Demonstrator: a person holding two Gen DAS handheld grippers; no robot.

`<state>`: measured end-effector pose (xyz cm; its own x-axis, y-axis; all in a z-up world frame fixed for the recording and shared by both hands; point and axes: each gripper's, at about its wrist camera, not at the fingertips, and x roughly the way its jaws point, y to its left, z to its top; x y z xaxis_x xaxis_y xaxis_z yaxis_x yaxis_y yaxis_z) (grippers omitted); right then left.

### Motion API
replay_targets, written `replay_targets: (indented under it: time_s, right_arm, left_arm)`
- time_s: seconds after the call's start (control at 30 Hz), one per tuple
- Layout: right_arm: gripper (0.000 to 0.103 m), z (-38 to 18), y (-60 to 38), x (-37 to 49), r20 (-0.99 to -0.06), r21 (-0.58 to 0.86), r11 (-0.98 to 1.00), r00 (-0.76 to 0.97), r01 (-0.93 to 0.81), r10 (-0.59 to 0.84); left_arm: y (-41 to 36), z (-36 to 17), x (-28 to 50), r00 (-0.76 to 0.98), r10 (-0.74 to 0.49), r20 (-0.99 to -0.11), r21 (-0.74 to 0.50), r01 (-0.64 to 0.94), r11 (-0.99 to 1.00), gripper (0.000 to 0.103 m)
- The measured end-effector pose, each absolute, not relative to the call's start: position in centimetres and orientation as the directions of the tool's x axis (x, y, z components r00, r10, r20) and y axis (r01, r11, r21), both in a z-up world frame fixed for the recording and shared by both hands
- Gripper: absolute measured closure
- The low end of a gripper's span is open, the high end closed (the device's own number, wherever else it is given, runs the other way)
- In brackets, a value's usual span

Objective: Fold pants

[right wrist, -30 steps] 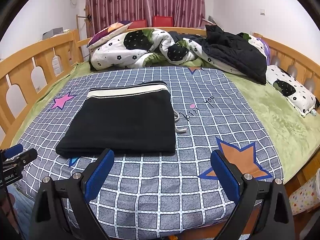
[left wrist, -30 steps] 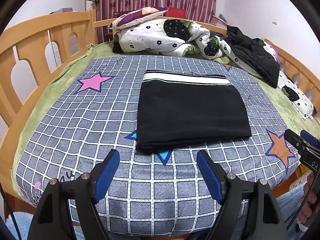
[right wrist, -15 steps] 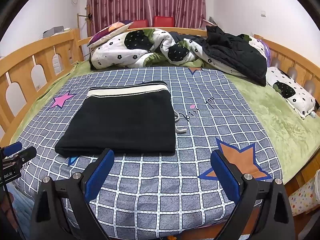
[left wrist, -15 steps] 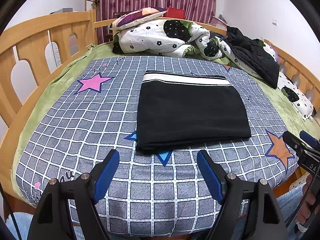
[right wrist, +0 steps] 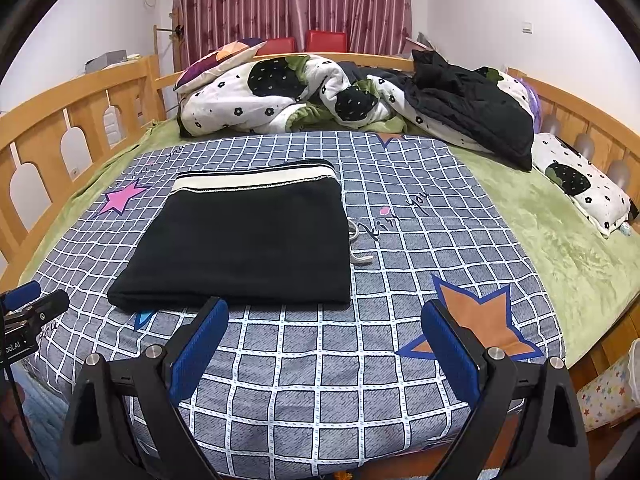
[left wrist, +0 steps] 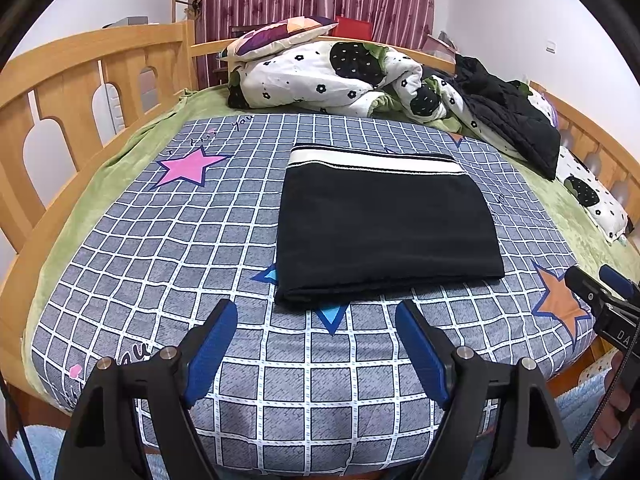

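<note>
Pants (left wrist: 384,224) lie folded beyond both open tongs (left wrist: 316,320).

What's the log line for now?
pants: folded, flat on bed | left gripper: open, empty | right gripper: open, empty

Both wrist views over bed (left wrist: 120,240)
</note>
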<state>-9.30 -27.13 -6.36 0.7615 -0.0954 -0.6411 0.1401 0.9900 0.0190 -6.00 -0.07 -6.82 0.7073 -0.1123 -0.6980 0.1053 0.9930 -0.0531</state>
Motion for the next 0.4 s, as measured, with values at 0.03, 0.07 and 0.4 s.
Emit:
replay_targets:
  time_s: [0.03,0.07,0.4]
  right_arm:
    - [0.007,-6.36,-27.11,-9.26,-0.641,0.017,0.99,0.761,0.141,-0.097]
    - [0.007,-6.35,-27.11,-9.22,-0.641,0.014,0.99,0.761,0.142,-0.1]
    - [0.007,-6.39,-27.08,-9.13,-0.638,0.008,0.989,0.762,0.15,-0.111]
  left_arm:
    - [-0.03,-6.81,-6.02,0.708,-0.114,-0.697,-0.055,0.105,0.993,0.023]
    - [-0.05,-6.81,-6.06,0.709,-0.114,-0.696,-0.057,0.104,0.993,0.023]
    - [0.08,-6.87,-6.16,0.714,-0.125,-0.689,-0.064,0.111,0.992,0.021]
